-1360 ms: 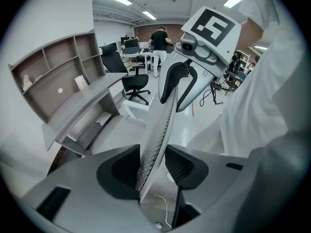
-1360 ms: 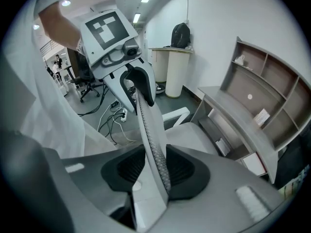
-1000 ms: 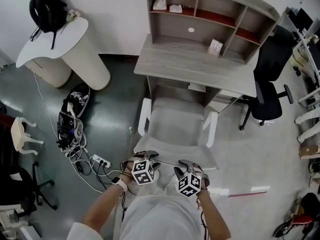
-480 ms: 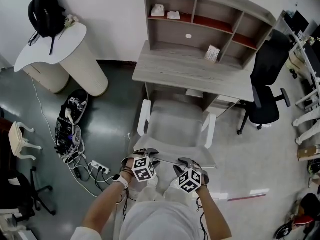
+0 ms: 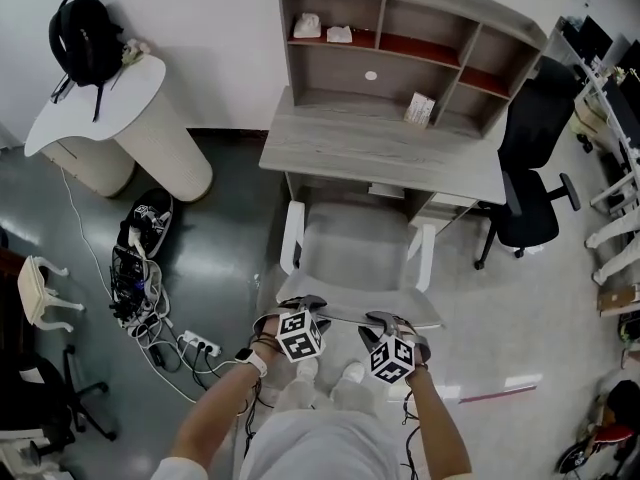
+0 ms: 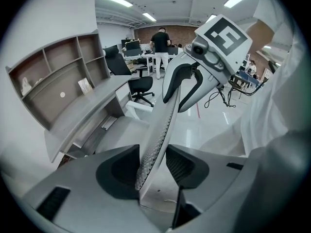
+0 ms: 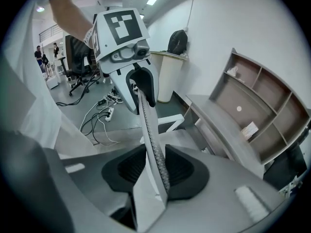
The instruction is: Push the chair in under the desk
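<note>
Clutter far left: black backpack (image 5: 80, 38) on a white rounded pedestal (image 5: 135, 93), with tangled cables and a white power strip (image 5: 197, 345) on the dark floor below it. Centre: we have the white mesh-backed chair with white armrests (image 5: 355, 253) facing the grey wood-grain bench with a shelf hutch (image 5: 380, 153). Seat front sits at the bench's front edge; the rest of the seat and the backrest (image 5: 350, 315) are out over the floor. We hold our left hand-held gripper (image 5: 303, 306) clamped on the backrest's top edge near its left end, jaws wide, mesh edge pinched between the pads. Further right on the same edge our right hand-held gripper (image 5: 388, 322) has the same hold, pads against both faces. Far right: black swivel office chair (image 5: 535, 138) beside the bench's end.
</note>
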The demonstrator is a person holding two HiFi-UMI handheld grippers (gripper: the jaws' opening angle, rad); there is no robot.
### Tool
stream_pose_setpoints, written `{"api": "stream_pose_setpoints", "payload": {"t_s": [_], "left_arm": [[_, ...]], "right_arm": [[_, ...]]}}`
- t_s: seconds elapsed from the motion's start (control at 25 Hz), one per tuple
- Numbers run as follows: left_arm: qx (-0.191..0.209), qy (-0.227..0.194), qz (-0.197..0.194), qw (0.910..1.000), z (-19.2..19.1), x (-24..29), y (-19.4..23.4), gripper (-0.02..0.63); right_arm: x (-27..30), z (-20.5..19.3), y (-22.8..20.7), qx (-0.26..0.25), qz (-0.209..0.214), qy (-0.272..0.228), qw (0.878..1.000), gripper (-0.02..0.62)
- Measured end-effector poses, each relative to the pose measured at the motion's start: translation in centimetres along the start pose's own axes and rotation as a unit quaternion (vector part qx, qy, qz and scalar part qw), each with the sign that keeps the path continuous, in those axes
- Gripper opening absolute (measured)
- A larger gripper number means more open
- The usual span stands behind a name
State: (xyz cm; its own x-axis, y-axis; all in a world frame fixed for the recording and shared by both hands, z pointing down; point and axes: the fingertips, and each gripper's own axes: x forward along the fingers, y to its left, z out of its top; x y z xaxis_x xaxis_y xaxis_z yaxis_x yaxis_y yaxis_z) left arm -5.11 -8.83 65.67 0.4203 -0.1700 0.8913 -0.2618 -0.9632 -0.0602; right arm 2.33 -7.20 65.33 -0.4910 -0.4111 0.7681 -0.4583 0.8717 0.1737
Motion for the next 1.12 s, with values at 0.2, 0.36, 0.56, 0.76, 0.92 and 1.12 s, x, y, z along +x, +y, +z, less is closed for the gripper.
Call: {"api": "stream_pose_setpoints", "payload": {"t_s": [0.2, 0.36, 0.56, 0.76, 0.92, 1.12], "left_arm": [[-0.018, 0.006, 0.000, 0.9998, 1.1, 0.7, 0.6, 0.173], [-0.034, 0.011, -0.005, 0.9993, 1.6, 1.0, 1.5, 0.175], [-0.046, 0.015, -0.010, 0.9988, 2.4, 1.5, 2.2, 0.173], [-0.053, 0.013, -0.003, 0.9985, 3.7, 2.1, 3.4, 0.173], [-0.052, 0.010, 0.003, 0.9986, 4.0, 2.3, 4.3, 0.170], [-0.053, 0.008, 0.009, 0.9985, 4.3, 2.5, 5.3, 0.172]], "right_arm": [[-0.2, -0.5, -1.5, -0.031, -0.013, -0.015, 0.999, 0.132], [0.1, -0.4, -2.7, -0.039, -0.005, -0.016, 0.999, 0.132], [0.4, -0.8, -4.1, -0.050, -0.003, -0.019, 0.999, 0.132], [0.6, -1.1, -6.1, -0.050, 0.006, -0.016, 0.999, 0.137], [0.9, -0.9, -7.1, -0.050, 0.015, -0.015, 0.999, 0.137], [1.3, -0.6, -8.0, -0.057, 0.011, -0.019, 0.998, 0.137]]}}
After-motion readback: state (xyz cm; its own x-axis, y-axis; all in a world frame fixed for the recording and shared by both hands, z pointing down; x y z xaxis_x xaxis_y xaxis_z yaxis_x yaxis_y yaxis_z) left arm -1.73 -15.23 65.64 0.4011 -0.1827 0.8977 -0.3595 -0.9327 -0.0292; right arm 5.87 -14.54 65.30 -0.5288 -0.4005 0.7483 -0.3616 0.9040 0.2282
